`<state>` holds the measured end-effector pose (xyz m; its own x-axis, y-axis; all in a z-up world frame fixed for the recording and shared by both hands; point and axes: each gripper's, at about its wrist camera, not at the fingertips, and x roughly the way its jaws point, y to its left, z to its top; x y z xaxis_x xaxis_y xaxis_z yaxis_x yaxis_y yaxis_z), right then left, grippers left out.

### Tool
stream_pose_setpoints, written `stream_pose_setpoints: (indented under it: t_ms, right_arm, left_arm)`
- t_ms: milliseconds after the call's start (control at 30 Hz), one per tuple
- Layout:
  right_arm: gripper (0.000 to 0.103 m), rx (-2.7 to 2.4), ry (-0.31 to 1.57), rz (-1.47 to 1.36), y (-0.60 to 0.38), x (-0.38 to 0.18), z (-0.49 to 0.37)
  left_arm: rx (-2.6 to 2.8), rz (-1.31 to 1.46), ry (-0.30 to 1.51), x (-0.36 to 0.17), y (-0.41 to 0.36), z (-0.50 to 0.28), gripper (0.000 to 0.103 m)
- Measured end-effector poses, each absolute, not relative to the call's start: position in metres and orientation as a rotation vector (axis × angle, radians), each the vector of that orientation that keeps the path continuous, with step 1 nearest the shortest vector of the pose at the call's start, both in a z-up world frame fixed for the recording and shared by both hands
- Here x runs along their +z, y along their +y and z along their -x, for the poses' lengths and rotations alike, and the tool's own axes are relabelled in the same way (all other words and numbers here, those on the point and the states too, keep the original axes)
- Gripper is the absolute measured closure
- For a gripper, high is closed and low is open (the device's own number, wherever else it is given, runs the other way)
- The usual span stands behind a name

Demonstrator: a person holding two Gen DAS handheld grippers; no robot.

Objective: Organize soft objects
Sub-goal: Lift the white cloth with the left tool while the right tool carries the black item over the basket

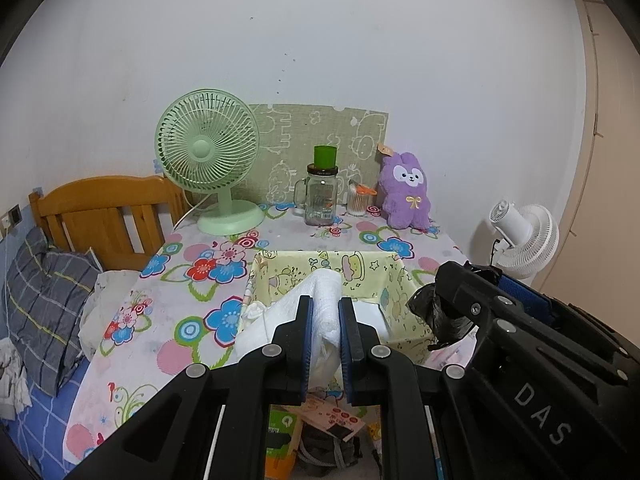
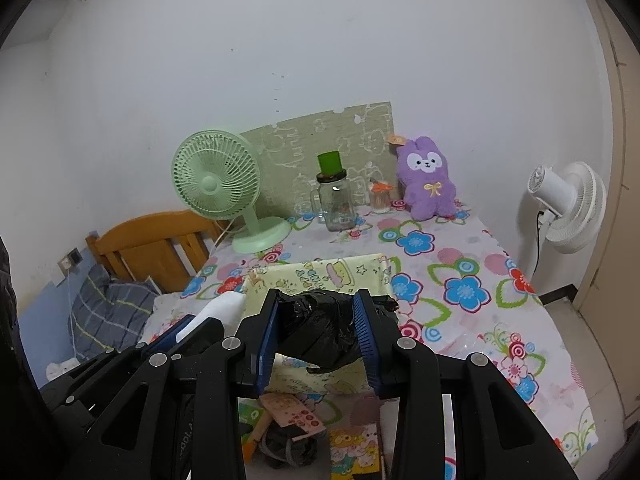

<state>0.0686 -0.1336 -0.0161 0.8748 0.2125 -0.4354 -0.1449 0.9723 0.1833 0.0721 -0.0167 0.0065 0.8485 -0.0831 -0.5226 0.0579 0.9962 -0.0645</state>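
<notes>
**Two soft bundles held over the yellow bin**

White walls back a table (image 1: 120, 360) under a flowered cloth, and the landmark on it is a pale yellow fabric bin (image 1: 384, 276) printed with cartoons, sitting near the front edge. Behind the bin, against the wall, stand a green fan (image 1: 208, 152), a glass jar (image 1: 320, 196) with a green cup on top, and a purple plush (image 1: 404, 192). A wooden bed (image 1: 100, 216) with a grey pillow lies left of the bin; a white fan (image 1: 524, 240) stands to its right.

Each hand-held gripper carries one soft item just above the bin's near rim. The left hand-held gripper (image 1: 325, 316) is pinched almost shut on a folded white towel (image 1: 328, 292), whose loose ends droop below the jaws. The right hand-held gripper (image 2: 318, 320) is narrowed on a crumpled black bag (image 2: 320, 332), which bulges between the blue pads.

Both are probably gripped tight because limp material slips from a loose hold. Holding them side by side over the bin suggests sorting, though whether they are going in or coming out cannot be told. Something white also lies inside the bin.
</notes>
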Motion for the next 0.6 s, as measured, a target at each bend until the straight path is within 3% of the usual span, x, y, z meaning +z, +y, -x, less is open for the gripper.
stream_pose_setpoints:
  t_ms: [600]
  right_arm:
    - [0.063, 0.167, 0.488, -0.130, -0.127, -0.023, -0.124]
  left_arm:
    - [-0.073, 0.032, 0.552, -0.002, -0.018, -0.125, 0.093]
